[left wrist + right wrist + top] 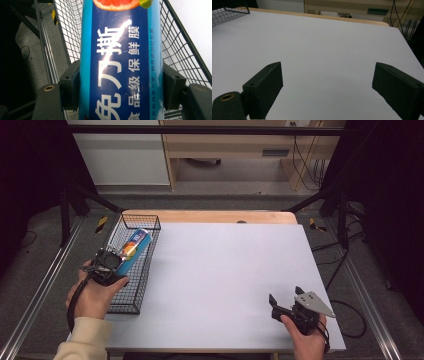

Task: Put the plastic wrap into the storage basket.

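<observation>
A white table with a wooden far edge stands on grey floor, a pale cabinet behind it. A wire basket sits along the table's left edge. Over the basket, the left gripper clamps a blue box, its long axis tilting up and away along the basket. The left gripper view shows the box's white lettering and fruit picture. Far right of the basket, the right gripper rests with jaws wide and empty.

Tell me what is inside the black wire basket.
Inside the black wire mesh basket is a long blue cling-film box with white lettering, clamped by the left gripper. The box and the person's hand cover part of the basket floor, so anything beneath cannot be seen.
</observation>
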`<state>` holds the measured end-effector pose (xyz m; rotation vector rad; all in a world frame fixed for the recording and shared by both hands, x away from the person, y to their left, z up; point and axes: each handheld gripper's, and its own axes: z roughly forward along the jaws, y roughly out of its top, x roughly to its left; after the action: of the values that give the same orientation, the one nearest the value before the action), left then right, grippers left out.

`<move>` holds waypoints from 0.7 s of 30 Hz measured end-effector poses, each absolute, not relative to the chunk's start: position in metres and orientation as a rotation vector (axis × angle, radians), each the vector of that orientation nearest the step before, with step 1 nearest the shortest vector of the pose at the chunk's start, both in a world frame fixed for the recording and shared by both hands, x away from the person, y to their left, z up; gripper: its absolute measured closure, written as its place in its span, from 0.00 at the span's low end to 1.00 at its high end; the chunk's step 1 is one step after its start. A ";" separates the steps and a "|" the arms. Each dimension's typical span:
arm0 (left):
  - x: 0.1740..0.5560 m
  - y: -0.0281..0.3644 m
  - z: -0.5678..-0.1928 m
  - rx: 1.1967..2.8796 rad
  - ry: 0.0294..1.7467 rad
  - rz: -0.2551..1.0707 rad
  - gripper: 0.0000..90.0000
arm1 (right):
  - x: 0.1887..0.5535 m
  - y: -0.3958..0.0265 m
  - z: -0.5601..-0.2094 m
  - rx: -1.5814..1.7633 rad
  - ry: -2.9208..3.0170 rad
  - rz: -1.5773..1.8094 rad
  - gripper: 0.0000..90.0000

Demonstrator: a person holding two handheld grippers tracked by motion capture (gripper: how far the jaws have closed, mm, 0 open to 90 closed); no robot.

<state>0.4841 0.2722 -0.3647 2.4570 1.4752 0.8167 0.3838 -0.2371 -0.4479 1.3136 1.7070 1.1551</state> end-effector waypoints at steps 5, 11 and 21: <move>0.486 0.273 -0.368 2.454 1.499 0.792 0.36 | 0.384 -0.237 -0.448 1.312 1.709 1.154 0.11; 0.490 0.273 -0.371 2.450 1.530 0.769 0.36 | 0.384 -0.237 -0.448 1.317 1.709 1.159 0.11; 0.493 0.278 -0.372 2.425 1.574 0.740 0.36 | 0.384 -0.237 -0.448 1.317 1.710 1.166 0.11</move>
<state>0.4932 0.2779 -0.3717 2.4245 1.5737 0.7402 0.3838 -0.2368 -0.4479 1.3170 1.7100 1.1660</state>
